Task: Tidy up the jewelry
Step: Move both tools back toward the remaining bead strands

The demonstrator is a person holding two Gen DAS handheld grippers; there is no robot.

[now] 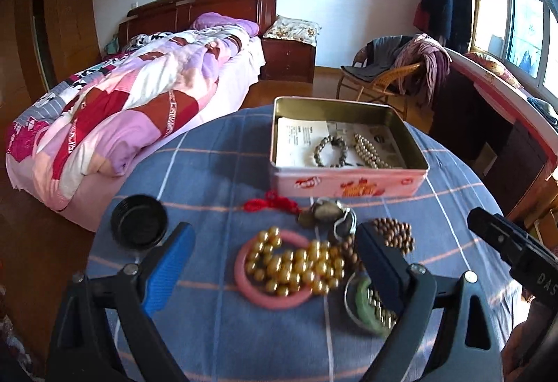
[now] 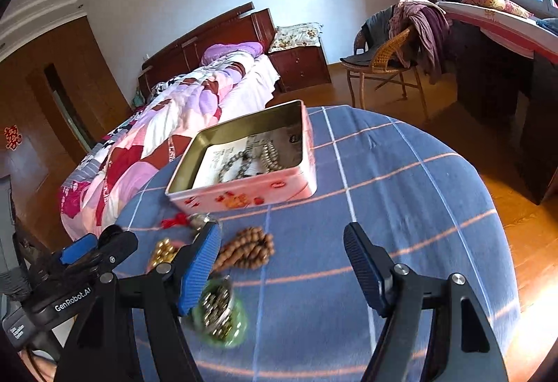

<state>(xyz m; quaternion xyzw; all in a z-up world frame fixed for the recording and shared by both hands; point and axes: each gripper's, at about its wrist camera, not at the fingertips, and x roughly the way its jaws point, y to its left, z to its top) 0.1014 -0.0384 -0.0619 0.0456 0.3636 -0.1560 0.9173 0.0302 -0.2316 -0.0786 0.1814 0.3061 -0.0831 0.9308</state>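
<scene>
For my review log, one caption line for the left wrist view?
Open left gripper hovers above gold beads in a pink bangle, before the tin.

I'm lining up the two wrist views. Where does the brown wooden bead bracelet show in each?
Left wrist: brown bead bracelet lies right of centre, partly behind the left hand-held gripper's right finger.
Right wrist: it lies left of centre, beside that gripper's left finger.
Shared landmark: pink tin.

Open pink tin (image 1: 348, 185) holding grey bracelet (image 1: 330, 151) and pearl strand (image 1: 369, 151); in front, on the surface, gold beads (image 1: 296, 263) over pink bangle (image 1: 244, 281), brown wooden beads (image 2: 247, 247), green bangle (image 1: 362, 298), red knot (image 1: 272, 202).
</scene>
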